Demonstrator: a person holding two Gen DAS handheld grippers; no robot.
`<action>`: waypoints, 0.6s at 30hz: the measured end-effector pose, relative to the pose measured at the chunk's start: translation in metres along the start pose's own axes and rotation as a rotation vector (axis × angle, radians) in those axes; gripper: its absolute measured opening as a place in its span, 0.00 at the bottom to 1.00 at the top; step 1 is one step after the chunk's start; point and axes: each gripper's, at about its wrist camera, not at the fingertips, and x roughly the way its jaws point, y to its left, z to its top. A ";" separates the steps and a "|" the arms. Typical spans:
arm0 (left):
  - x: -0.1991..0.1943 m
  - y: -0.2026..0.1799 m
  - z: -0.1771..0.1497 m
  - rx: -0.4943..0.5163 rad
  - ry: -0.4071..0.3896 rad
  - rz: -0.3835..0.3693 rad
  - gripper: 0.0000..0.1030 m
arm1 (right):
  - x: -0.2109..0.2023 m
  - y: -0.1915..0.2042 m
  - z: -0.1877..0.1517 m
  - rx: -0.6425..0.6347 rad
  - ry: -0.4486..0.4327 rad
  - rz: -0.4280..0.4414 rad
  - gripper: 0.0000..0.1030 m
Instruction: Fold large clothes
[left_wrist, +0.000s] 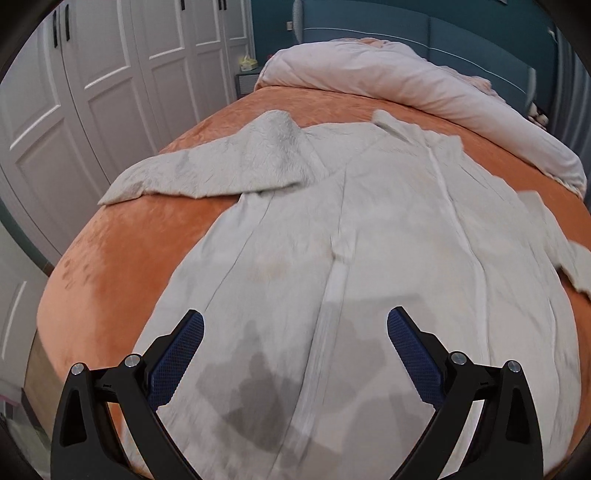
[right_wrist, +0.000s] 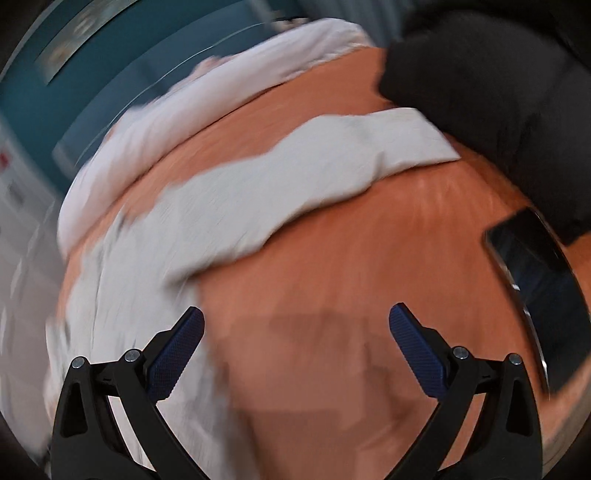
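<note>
A large pale grey coat (left_wrist: 369, 229) lies spread flat on an orange bed cover (left_wrist: 110, 251), its front strip running lengthwise. One sleeve (left_wrist: 207, 166) stretches to the left. My left gripper (left_wrist: 295, 328) is open and empty, hovering above the coat's near hem. In the blurred right wrist view the other sleeve (right_wrist: 280, 184) stretches across the orange cover (right_wrist: 369, 266). My right gripper (right_wrist: 295, 325) is open and empty above the bare cover, just right of the coat's body (right_wrist: 122, 280).
A rolled white duvet (left_wrist: 424, 85) lies along the head of the bed before a teal headboard (left_wrist: 461, 33). White wardrobe doors (left_wrist: 92, 74) stand at the left. A black garment (right_wrist: 480, 81) and a dark phone (right_wrist: 539, 295) lie on the bed's right side.
</note>
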 end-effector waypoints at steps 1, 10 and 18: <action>0.009 -0.003 0.007 -0.005 0.000 0.007 0.94 | 0.014 -0.009 0.016 0.042 -0.004 -0.015 0.95; 0.075 -0.034 0.039 0.024 0.035 0.033 0.95 | 0.100 -0.051 0.086 0.254 -0.035 -0.015 0.96; 0.101 -0.028 0.046 -0.046 0.058 -0.035 0.95 | 0.095 0.014 0.138 0.204 -0.166 0.197 0.26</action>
